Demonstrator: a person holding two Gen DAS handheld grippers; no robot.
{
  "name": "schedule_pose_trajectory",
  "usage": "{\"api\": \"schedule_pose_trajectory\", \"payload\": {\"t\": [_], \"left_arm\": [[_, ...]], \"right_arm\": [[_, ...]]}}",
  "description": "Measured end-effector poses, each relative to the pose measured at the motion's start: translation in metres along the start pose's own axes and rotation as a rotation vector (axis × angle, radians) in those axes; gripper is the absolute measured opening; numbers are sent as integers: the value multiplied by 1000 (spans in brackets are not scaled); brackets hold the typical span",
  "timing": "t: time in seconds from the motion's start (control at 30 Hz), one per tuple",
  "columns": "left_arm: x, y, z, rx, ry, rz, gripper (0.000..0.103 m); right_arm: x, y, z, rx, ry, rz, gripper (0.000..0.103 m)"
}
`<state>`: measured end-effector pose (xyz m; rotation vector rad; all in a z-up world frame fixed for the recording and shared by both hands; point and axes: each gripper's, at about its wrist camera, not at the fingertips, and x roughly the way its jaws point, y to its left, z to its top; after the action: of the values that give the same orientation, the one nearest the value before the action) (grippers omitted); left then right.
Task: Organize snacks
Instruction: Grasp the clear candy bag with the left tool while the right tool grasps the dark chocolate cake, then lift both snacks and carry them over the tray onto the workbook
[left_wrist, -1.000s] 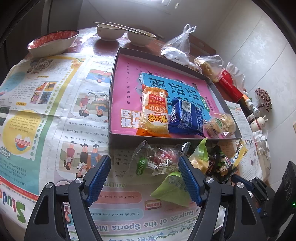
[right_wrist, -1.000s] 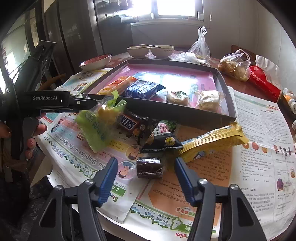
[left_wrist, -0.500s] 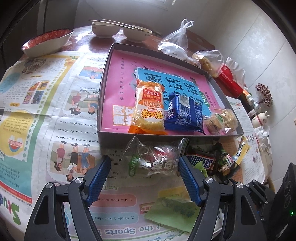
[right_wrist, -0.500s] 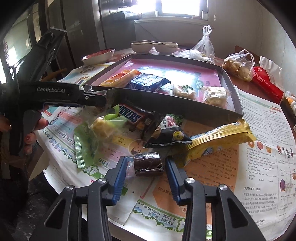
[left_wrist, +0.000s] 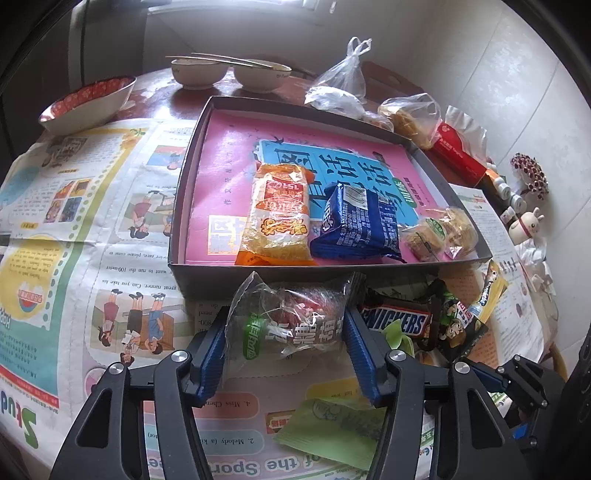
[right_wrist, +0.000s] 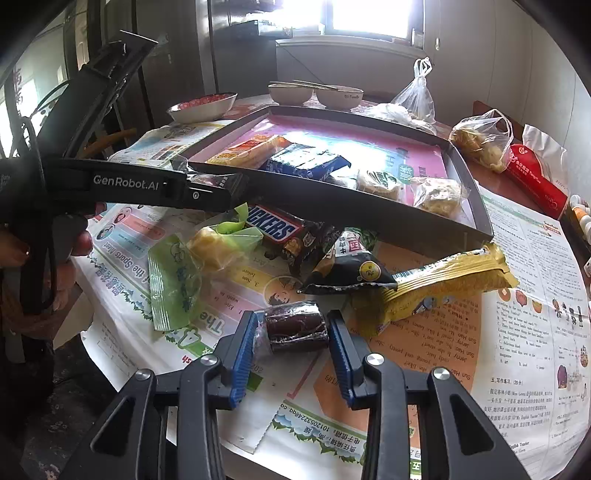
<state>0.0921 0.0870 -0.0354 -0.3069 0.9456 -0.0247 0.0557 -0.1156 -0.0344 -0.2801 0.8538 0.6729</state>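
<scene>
Tongs closing on two snacks at the near edge of the bench.

Left tongs (left_wrist: 286, 338) are closing around a clear crinkly packet (left_wrist: 291, 319) just in front of the tray (left_wrist: 177, 236); right tongs (right_wrist: 291, 334) are closing on a small dark wrapped roll (right_wrist: 297, 325) on the newspaper (right_wrist: 517, 332). Both look light. The packet's film seems slippery and crushable, best taken across its middle; the roll looks firmer, held by its ends.

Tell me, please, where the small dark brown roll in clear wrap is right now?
In the right wrist view, the small dark brown roll lies on the newspaper between the right gripper's closing jaws, just below the black snack packet.
</scene>
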Motion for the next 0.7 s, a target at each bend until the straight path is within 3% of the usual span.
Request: {"api": "schedule_pose_trajectory", "payload": {"t": [0.27,0.7], "left_arm": [[-8,3,-2,-11,0,-35,53],[-48,5,5,-20,-91,-54,53]], "right_arm": [[-5,-5,1,19,-15,-3,37],[-27,-17,9,73,-76,14,37]]}}
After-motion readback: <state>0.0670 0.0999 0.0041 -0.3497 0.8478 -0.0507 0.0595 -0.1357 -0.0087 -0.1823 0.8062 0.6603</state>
